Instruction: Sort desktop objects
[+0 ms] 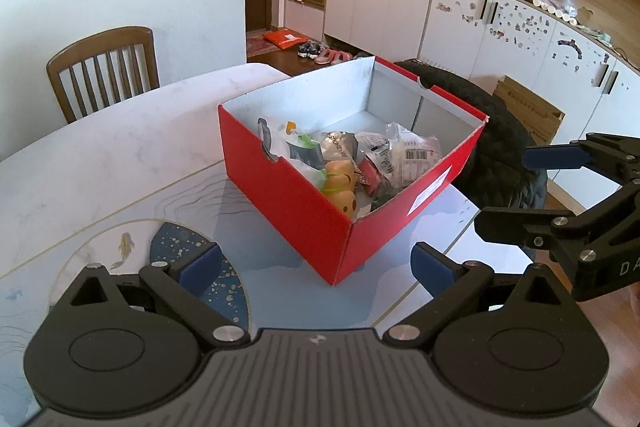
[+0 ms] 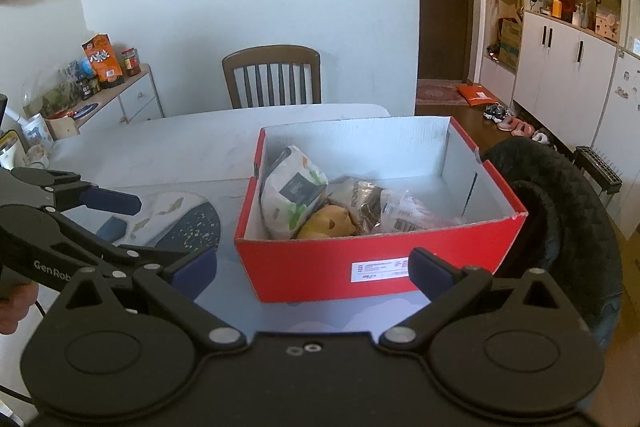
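A red cardboard box (image 1: 304, 203) stands open on the table; it also shows in the right wrist view (image 2: 320, 267). Inside lie a white snack bag (image 2: 292, 187), a yellow plush toy (image 1: 342, 187) and several plastic-wrapped packets (image 1: 408, 151). My left gripper (image 1: 316, 263) is open and empty, just in front of the box's near corner. My right gripper (image 2: 314, 265) is open and empty, in front of the box's long side. Each gripper shows in the other's view: the right gripper at the right edge of the left wrist view (image 1: 516, 193), the left gripper at the left edge of the right wrist view (image 2: 116, 215).
The white marble-pattern table (image 2: 180, 147) has a printed mat with a dark blue oval and fish (image 1: 188, 247). A wooden chair (image 2: 272, 75) stands at the far side. A chair draped with a black coat (image 2: 560, 195) sits right of the box. Cabinets line the right wall.
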Demonstrator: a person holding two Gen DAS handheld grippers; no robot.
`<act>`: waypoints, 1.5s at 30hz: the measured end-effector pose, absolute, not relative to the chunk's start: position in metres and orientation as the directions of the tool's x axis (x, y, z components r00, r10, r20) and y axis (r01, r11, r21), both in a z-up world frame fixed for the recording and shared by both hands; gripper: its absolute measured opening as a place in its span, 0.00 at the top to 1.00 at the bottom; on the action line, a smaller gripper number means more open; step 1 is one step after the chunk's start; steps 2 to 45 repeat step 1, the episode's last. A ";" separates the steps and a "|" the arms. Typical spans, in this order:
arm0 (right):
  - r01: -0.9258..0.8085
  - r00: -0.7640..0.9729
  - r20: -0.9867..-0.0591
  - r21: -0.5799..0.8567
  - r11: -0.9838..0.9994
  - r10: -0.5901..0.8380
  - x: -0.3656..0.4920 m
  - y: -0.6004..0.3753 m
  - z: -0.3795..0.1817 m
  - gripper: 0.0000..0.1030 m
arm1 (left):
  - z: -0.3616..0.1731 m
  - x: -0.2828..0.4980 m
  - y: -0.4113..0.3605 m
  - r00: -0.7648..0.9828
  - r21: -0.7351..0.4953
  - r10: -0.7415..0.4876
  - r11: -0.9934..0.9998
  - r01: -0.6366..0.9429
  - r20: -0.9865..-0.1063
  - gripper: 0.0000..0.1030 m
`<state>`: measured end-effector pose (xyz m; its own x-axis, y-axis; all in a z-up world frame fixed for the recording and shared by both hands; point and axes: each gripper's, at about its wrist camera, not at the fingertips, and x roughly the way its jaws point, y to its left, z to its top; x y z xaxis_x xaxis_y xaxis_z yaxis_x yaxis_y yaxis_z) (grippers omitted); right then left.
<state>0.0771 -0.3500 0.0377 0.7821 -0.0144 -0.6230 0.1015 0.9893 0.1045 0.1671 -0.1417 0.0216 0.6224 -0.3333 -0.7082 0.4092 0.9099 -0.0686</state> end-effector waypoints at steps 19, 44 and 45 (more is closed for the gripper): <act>0.100 0.781 -0.624 0.103 0.990 -0.015 0.078 -0.349 0.038 0.01 | 0.022 0.167 -0.140 0.622 -0.071 -0.334 0.910 0.408 -0.708 0.02; 0.100 0.781 -0.624 0.103 0.990 -0.015 0.078 -0.349 0.038 0.01 | 0.022 0.167 -0.140 0.622 -0.071 -0.334 0.910 0.408 -0.708 0.02; 0.100 0.781 -0.624 0.103 0.990 -0.015 0.078 -0.349 0.038 0.01 | 0.022 0.167 -0.140 0.622 -0.071 -0.334 0.910 0.408 -0.708 0.02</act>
